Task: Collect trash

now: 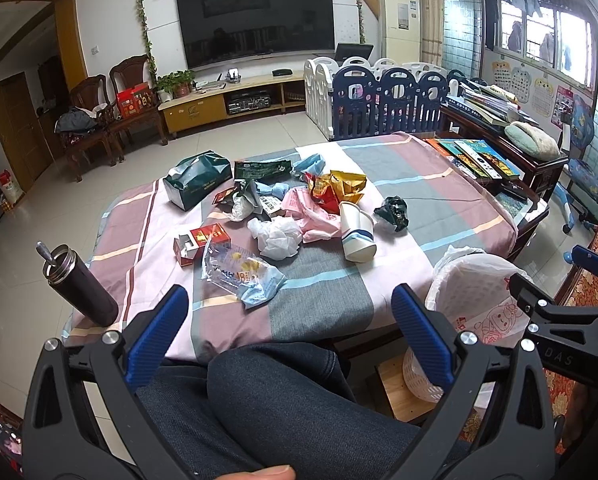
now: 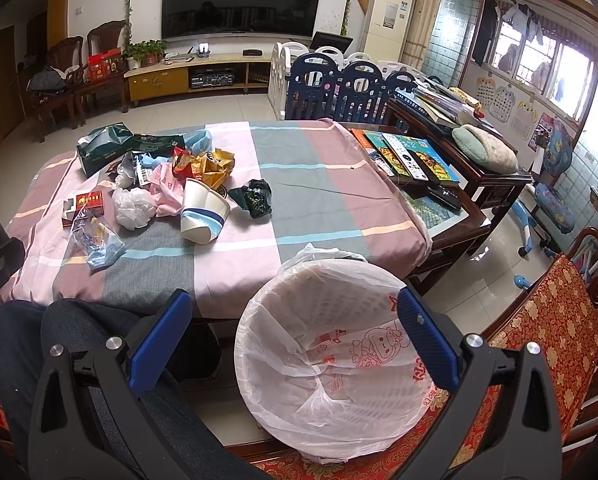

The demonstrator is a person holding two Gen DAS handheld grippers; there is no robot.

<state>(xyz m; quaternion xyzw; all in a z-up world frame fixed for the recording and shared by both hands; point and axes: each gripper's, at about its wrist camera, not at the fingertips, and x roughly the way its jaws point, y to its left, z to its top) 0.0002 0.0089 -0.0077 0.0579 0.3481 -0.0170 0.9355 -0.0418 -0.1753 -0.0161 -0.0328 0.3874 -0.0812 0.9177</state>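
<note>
I held both tongs, left (image 1: 289,320) and right (image 2: 293,326), spread and empty; the right hung over the lined bin (image 2: 331,360), trash pile (image 2: 171,184) beyond it.

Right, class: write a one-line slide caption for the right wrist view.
Open right gripper poised above a lined bin, with trash scattered across the checked tablecloth.

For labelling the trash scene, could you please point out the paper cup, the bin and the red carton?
Paper cup (image 2: 203,212): right wrist view, on its side wall.
Bin (image 2: 259,312): right wrist view, left rim.
Red carton (image 1: 207,234): left wrist view, top face.
</note>
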